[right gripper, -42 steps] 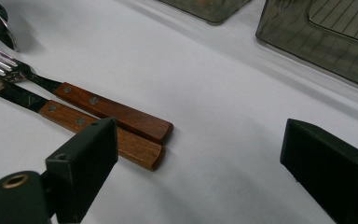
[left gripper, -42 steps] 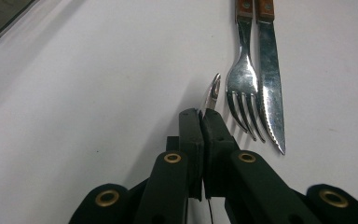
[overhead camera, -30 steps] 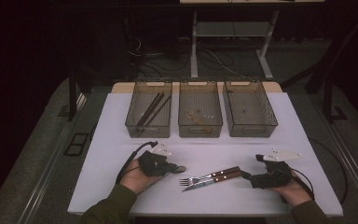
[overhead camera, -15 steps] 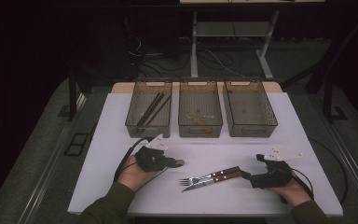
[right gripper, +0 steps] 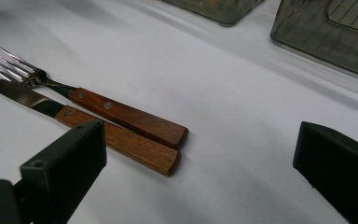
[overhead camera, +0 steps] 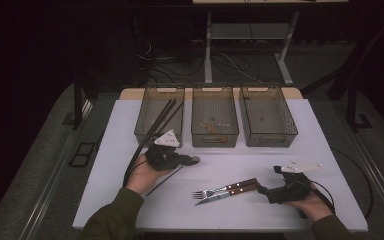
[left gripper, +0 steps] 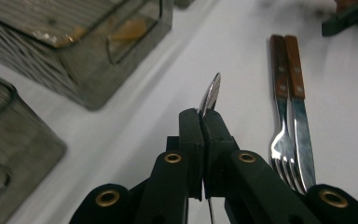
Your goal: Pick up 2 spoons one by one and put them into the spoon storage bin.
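Three smoky ribbed plastic bins (overhead camera: 215, 117) are standing along the far side of my matte white table (overhead camera: 240, 165). My left gripper (overhead camera: 187, 160) is clamping a shiny steel spoon (left gripper: 210, 93) above it. My right gripper (overhead camera: 263, 190) is gaping wide just beside the wood-handled fork (right gripper: 98, 103) and knife (right gripper: 102, 133) lying side by side.

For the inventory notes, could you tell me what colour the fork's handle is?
The fork has a reddish-brown wooden handle, clearest in the right gripper view.

Dim, dark surroundings; the white table (overhead camera: 280, 150) is evenly lit, close-ups soft-focused.
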Motion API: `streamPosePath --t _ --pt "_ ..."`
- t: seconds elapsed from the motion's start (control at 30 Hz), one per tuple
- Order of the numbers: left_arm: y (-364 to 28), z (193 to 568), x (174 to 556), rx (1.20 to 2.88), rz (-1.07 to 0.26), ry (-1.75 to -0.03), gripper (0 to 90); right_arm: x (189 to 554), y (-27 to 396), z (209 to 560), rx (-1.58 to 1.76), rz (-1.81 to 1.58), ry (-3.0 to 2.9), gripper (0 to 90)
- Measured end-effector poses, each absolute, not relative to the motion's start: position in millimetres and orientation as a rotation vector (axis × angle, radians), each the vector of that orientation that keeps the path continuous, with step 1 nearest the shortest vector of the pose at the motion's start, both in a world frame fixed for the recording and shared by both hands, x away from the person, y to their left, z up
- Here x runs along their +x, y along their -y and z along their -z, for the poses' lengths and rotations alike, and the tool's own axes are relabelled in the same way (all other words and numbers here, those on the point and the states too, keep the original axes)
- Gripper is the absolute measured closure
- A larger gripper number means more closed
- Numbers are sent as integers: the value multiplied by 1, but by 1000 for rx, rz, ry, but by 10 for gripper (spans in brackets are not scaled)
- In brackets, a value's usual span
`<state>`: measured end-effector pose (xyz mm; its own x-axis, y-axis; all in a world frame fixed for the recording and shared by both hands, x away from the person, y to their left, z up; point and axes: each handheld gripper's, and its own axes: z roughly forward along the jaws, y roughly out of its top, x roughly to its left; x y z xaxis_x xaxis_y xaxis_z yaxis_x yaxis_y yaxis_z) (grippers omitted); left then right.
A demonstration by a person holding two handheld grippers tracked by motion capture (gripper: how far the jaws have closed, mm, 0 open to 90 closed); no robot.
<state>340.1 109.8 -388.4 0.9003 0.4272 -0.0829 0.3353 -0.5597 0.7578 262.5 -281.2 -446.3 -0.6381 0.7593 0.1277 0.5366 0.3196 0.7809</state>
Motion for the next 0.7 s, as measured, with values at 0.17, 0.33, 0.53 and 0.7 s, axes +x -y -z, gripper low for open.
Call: streamPosePath --t 0.17,0.33,0.53,0.7 --pt "-104 377 350 2175 -157 -550 889 263 282 447 1171 -1220 -2327 23" --pt "-97 369 361 2142 -165 -568 889 264 283 447 1173 -1215 -2320 23" --pt "-91 359 375 2129 -199 -585 890 264 281 446 1150 -1218 -2327 23" --pt "-85 349 386 2104 -241 -582 890 264 281 447 1143 -1222 -2337 23"
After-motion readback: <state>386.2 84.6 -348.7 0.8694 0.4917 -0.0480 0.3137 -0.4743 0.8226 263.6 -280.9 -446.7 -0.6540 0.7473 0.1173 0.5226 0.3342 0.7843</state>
